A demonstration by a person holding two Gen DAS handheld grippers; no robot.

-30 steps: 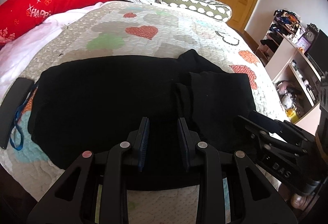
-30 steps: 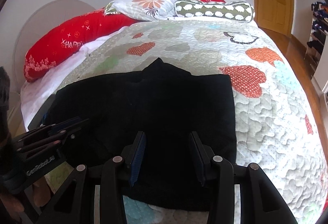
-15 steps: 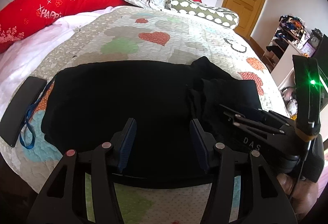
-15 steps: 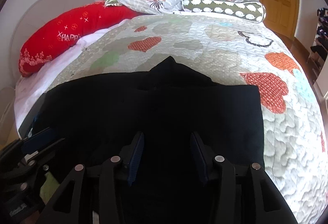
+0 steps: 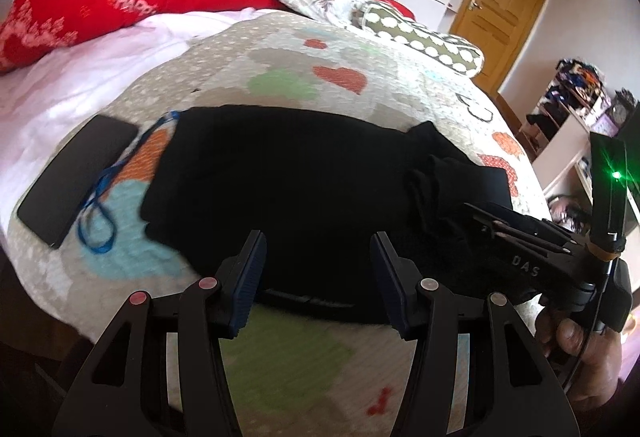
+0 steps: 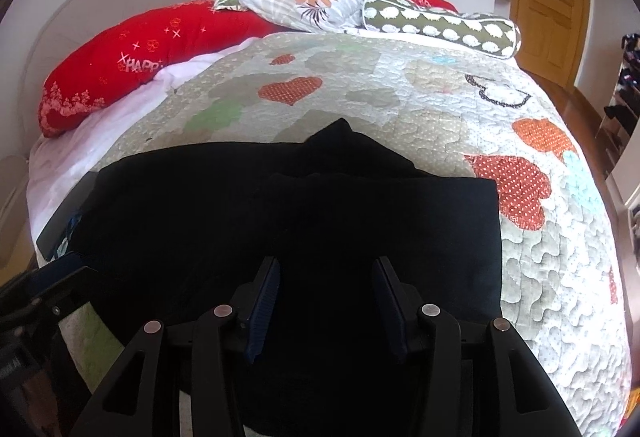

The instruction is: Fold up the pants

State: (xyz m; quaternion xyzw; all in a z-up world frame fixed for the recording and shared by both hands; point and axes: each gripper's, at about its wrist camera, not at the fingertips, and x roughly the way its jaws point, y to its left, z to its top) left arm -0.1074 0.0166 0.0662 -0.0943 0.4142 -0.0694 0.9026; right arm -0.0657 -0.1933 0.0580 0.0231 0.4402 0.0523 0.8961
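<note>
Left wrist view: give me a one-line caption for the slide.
Open left gripper hovering over black pants on a heart-patterned quilt, right gripper alongside.

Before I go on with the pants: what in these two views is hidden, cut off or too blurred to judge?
- Pants, right wrist view: near hem is behind the right gripper; its open jaws block it.
- Pants, both views: uniformly black, so fold layers cannot be counted.
- Left gripper, left wrist view: motion blur; whether the open jaws touch cloth is unclear.
- Black flat thing with blue cord, left view: blurred, unidentifiable.
</note>
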